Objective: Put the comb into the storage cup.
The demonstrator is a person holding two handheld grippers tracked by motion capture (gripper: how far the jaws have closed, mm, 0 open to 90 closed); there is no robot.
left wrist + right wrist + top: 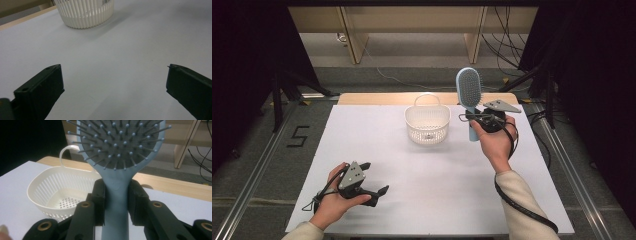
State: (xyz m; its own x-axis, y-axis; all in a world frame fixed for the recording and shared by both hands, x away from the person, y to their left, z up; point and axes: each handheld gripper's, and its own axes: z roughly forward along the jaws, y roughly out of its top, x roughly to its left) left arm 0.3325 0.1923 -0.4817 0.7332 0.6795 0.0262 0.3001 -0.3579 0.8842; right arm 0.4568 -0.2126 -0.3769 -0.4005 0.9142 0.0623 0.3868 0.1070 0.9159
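Hairbrush (469,91) stands upright, squeezed by the right gripper (482,120) beside the white basket (427,124) mid-frame. Left gripper (374,181), lower left, gapes empty. Next: probably drop it in.

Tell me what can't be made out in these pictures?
- Hairbrush: in the right gripper view its top is cut off by the upper edge, and the right hand-held gripper covers the handle's sides.
- Basket: in the left gripper view its rim and inside are cut off at the top.
- Basket label: too small to read from the high view.
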